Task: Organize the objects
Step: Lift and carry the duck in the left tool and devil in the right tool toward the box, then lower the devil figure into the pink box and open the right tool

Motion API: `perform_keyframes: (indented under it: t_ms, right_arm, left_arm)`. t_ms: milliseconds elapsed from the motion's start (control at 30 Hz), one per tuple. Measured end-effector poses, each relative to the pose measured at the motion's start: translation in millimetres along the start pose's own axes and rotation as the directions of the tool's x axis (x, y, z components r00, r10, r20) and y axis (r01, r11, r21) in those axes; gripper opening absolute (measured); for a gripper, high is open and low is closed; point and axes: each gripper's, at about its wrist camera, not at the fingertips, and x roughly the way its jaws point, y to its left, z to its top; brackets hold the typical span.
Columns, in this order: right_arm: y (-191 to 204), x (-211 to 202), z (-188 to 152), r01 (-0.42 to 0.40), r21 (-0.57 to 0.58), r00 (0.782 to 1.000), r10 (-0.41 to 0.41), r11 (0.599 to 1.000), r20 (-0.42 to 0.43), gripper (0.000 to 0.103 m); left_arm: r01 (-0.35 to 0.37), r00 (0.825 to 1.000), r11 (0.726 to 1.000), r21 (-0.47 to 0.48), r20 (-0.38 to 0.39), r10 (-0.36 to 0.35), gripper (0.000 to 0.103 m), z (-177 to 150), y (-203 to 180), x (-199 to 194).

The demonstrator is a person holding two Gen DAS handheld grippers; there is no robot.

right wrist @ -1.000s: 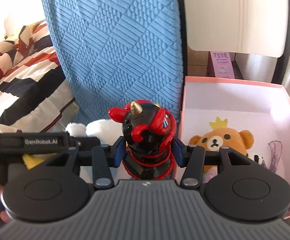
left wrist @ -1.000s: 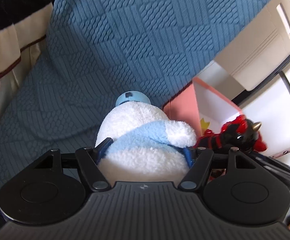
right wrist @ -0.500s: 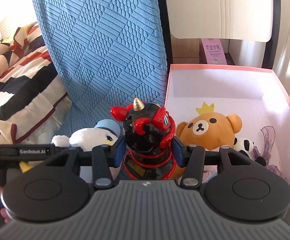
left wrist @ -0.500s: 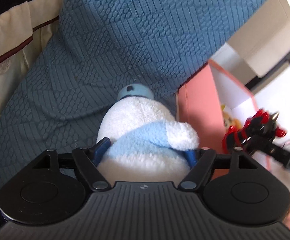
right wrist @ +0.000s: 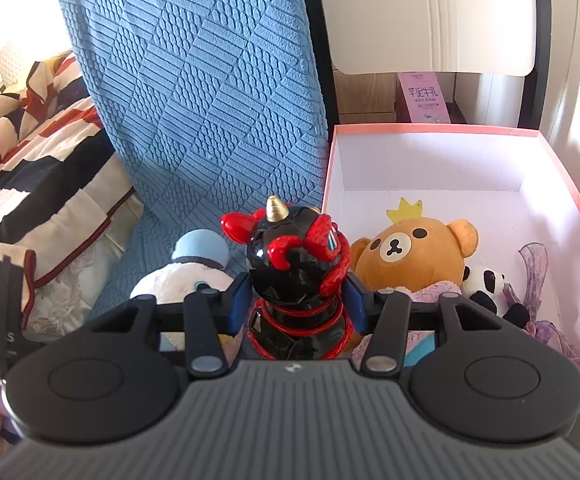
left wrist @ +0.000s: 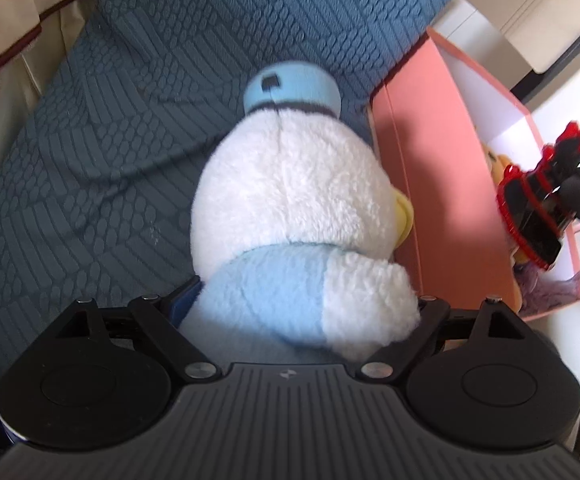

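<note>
Clamping a duck plush (left wrist: 290,200) left gripper (left wrist: 302,304), right gripper (right wrist: 296,300) pinches horned figurine (right wrist: 296,256); pink carton (right wrist: 422,96) text unreadable.

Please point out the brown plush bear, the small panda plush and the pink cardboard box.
Brown plush bear (right wrist: 404,256), right wrist view, its face.
Small panda plush (right wrist: 486,285), right wrist view, its head.
Pink cardboard box (right wrist: 434,129), right wrist view, far rim.

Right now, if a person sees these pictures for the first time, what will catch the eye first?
First, the glossy black figurine with red horns and a gold spike, gripped in the right claw beside the pink-rimmed open cardboard box. Next, the fluffy white and pale blue plush duck, held in the left claw over the textured blue blanket. Inside the box lies a brown plush bear.
</note>
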Motion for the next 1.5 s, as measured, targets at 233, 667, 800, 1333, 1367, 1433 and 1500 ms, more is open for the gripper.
perform_keyframes:
  t_ms: [233,667,800,1333,1367,1433,1500]
  right_arm:
    - [-6,-4,-4,-0.003,0.015,1.0,0.003,1.0,-0.002,0.053]
    - [-20,-13,5,0.006,0.019,1.0,-0.006,1.0,0.012,0.053]
    - [-22,-17,12,0.0,0.026,1.0,0.0,1.0,0.019,0.053]
    - [-61,-60,26,0.067,0.096,0.991,-0.077,0.993,0.113,0.053]
    - [-67,-62,24,0.074,0.104,0.99,-0.086,0.992,0.115,0.053]
    - [-79,-64,19,0.093,0.123,0.987,-0.108,0.988,0.119,0.053]
    - [-90,-65,12,0.115,0.136,0.985,-0.131,0.984,0.115,0.053]
  left_arm:
    - [-0.009,1.0,1.0,0.003,-0.019,0.009,0.088,-9,-1,10]
    - [0.042,0.995,0.998,-0.04,0.097,-0.038,0.083,15,-16,-37]
    - [0.083,0.986,0.996,-0.023,0.15,-0.079,0.083,31,-39,-62]
    - [0.177,0.953,0.973,0.15,0.222,-0.208,0.083,85,-178,-94]
    - [0.182,0.952,0.97,0.16,0.217,-0.214,0.083,86,-187,-90]
    - [0.185,0.953,0.966,0.182,0.206,-0.222,0.083,84,-202,-81]
    - [0.186,0.956,0.961,0.204,0.19,-0.225,0.083,79,-216,-71]
